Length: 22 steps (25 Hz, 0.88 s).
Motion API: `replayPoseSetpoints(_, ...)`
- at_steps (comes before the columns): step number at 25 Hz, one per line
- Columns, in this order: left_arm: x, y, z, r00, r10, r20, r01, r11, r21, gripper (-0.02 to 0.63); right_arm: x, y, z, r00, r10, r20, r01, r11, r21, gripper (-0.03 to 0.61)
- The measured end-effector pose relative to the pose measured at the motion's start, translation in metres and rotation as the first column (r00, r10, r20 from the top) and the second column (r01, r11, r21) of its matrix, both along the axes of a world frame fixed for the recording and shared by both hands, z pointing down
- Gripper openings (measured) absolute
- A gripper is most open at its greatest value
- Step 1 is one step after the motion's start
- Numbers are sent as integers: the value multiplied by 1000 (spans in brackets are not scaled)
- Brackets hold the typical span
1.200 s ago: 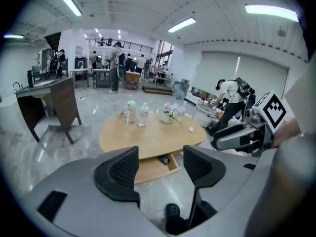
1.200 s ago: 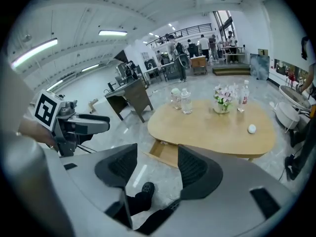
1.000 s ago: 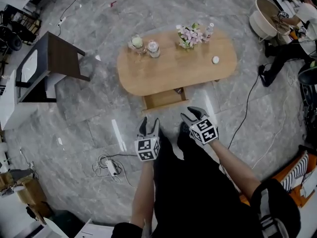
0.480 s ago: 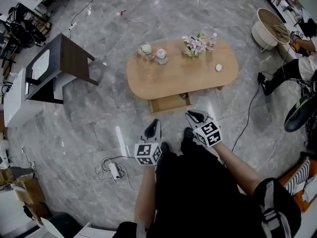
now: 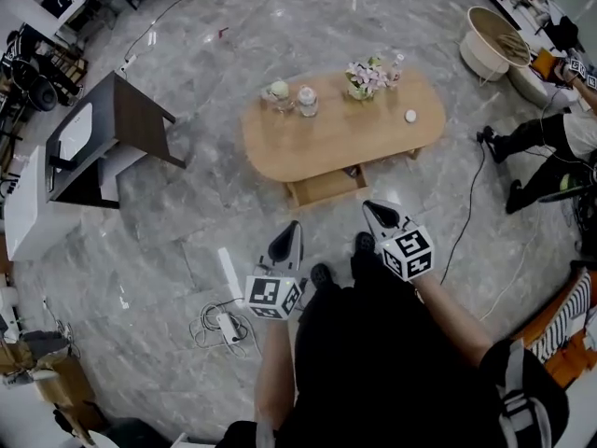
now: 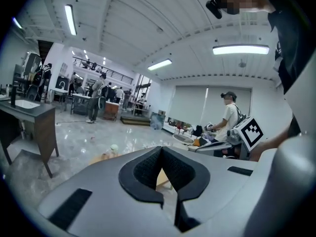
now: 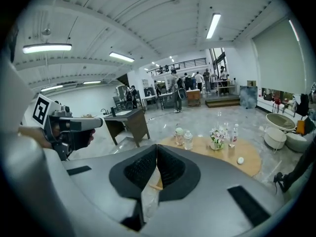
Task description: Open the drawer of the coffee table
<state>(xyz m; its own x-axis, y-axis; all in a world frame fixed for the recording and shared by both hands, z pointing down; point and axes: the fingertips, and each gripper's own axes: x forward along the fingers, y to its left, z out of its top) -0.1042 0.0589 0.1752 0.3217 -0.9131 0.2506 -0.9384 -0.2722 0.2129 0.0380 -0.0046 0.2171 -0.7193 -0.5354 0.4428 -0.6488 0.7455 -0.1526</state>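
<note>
One shallow wooden drawer (image 5: 326, 187), open beneath the oval coffee table (image 5: 345, 138)

Legend, seen from above my head. Grey marble floor (image 5: 187, 213) throughout. To my left: 1 dark side table (image 5: 126, 119), just beside a white cabinet (image 5: 23, 203). Near my feet: 1 white power strip (image 5: 227, 325) with its cord in loose coils. Ahead of me: a green-topped jar (image 5: 278, 91) just beside a clear jar (image 5: 307, 100); a pot of pink flowers (image 5: 364, 77) next to a water bottle (image 5: 397, 65); 1 small white egg-shaped object (image 5: 410, 116) set apart. Upper right: a round pale tub (image 5: 490, 37) and a seated person (image 5: 569, 133). Right gripper view: people standing (image 7: 177, 95) at the far end of the hall, strip lights (image 7: 214, 25) overhead.
</note>
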Motion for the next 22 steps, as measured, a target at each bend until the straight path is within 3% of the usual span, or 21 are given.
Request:
replayPoseSetpoints(6, -28, 41, -32, 999, 38, 26, -39, 998, 44, 14, -10, 34, -52, 996, 26, 85, -32, 996, 78, 12)
replayPoseSetpoints(14, -61, 68, -71, 998, 57, -7, -56, 990, 131, 14, -4, 59, -130, 976, 14, 218, -59, 978, 201, 12)
replayPoseSetpoints(22, -81, 72, -95, 999, 34, -1, -34, 987, 160, 14, -13, 72, -151, 986, -6, 167, -37, 967, 252, 11)
